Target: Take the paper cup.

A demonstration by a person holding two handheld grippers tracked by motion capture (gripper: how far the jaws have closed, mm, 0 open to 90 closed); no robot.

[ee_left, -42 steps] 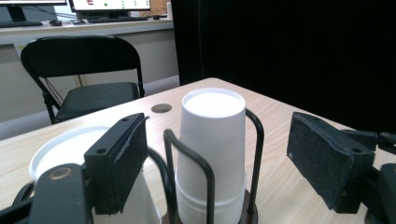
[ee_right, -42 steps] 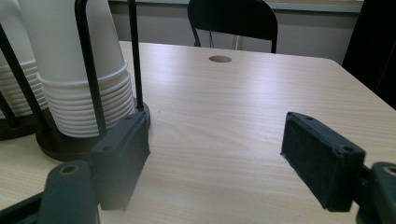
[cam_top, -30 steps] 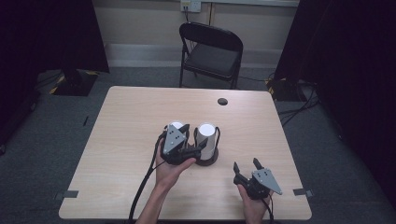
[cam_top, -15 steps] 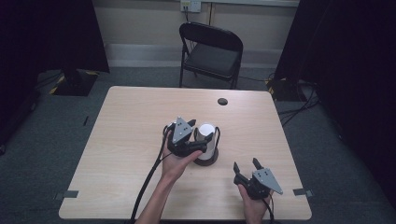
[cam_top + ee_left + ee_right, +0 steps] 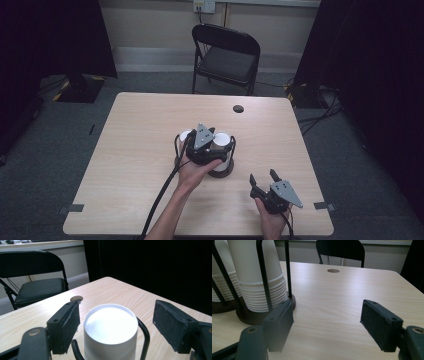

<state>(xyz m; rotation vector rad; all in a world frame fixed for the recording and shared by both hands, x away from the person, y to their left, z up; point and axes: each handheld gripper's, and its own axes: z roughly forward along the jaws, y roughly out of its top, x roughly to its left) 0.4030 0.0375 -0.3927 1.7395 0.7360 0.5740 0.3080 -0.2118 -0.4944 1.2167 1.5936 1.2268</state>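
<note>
Two stacks of white paper cups stand upside down in black wire holders at mid-table. The right stack (image 5: 221,141) has my left gripper (image 5: 215,137) around its top. In the left gripper view the top cup (image 5: 110,327) sits between the jaws of the left gripper (image 5: 117,306). Those jaws have just been opening; the left pad (image 5: 67,325) is close beside the cup and the right pad (image 5: 171,325) stands well off it. The left stack (image 5: 185,136) shows beside the hand. My right gripper (image 5: 263,177) rests open near the front right edge, holding nothing.
From the right gripper (image 5: 327,312), both stacks (image 5: 259,272) rise at the left on dark round bases (image 5: 249,313). A small round hole (image 5: 238,108) marks the table's far side. A black folding chair (image 5: 227,57) stands beyond the table. Dark curtains flank the room.
My left gripper has slid to the right, from over the left stack to around the top of the right stack. The right gripper has stayed put.
</note>
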